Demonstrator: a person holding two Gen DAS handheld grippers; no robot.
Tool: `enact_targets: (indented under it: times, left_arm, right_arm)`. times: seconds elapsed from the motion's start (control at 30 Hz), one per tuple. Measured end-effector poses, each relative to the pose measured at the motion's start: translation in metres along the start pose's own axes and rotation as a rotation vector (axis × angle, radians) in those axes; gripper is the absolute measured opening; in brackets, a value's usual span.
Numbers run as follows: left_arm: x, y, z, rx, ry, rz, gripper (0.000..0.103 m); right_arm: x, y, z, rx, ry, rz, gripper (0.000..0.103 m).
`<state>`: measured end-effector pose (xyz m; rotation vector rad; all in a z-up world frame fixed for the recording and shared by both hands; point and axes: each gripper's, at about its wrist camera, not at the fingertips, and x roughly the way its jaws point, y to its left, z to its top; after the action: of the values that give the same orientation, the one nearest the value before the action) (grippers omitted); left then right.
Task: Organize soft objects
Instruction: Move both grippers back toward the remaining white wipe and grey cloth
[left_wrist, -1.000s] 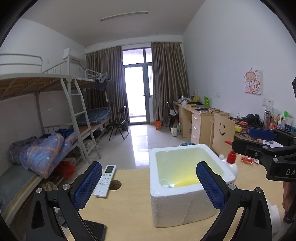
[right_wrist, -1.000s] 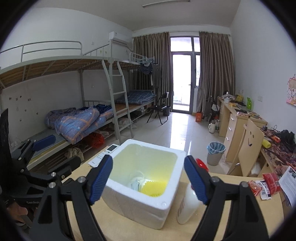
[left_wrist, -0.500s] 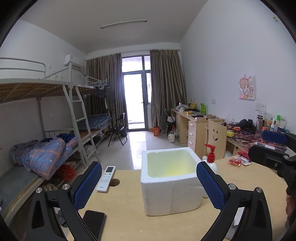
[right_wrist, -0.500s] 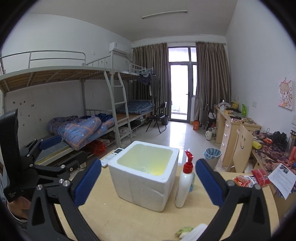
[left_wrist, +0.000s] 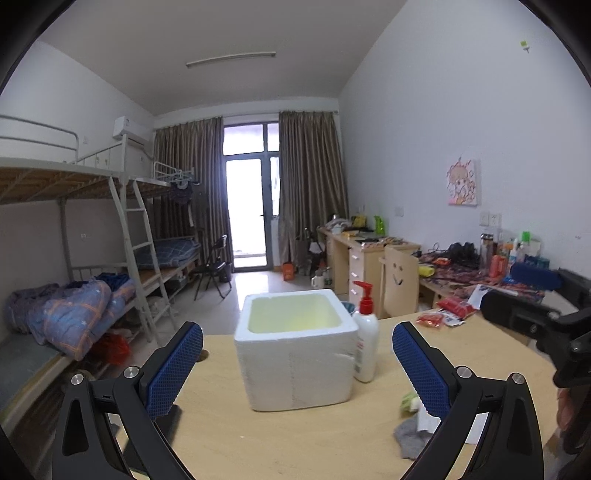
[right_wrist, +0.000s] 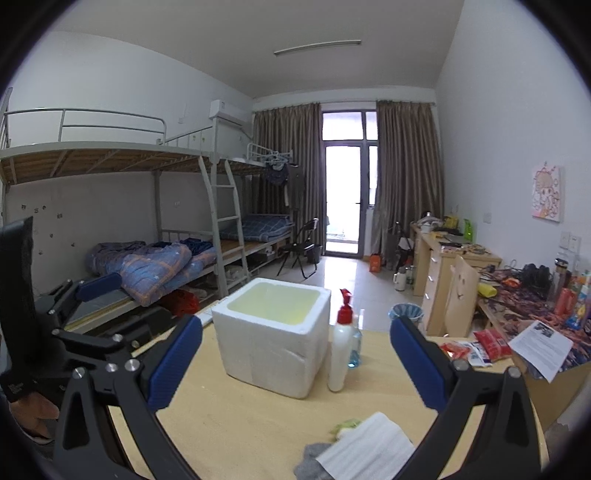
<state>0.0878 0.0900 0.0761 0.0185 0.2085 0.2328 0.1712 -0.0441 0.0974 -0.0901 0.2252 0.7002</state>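
Right wrist view is showing both the right tool (right_wrist: 295, 354) and left tool (left_wrist: 297, 363) hanging released, soft objects (right_wrist: 364, 448) lying lower center on the counter (right_wrist: 240, 417), risking knocking the pump bottle (right_wrist: 341, 352) when reaching.

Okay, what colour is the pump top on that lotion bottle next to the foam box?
Red, on a white bottle; the right wrist view shows it best, beside the foam box.
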Motion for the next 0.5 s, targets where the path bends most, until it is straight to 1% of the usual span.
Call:
enact_targets:
  times: [0.1,0.17,0.33,0.5]
  left_arm:
    - [-0.008,-0.004,-0.011,-0.016,-0.014,-0.018,0.103]
    - [-0.014,-0.005,-0.021,-0.033,-0.025,-0.023,0.103]
    - [-0.028,-0.011,-0.051,-0.063,-0.042,-0.015,0.103]
    - [-0.032,-0.016,-0.070,-0.071,-0.052,0.004,0.103]
  right_arm:
    - [-0.004,-0.006,-0.013,0.021,0.007,-0.008,0.103]
    - [-0.009,-0.009,-0.020,0.035,-0.005,-0.027,0.103]
    - [-0.024,-0.010,-0.049,0.048,-0.044,-0.073,0.103]
    - [-0.031,-0.007,-0.080,0.017,-0.034,-0.130,0.103]
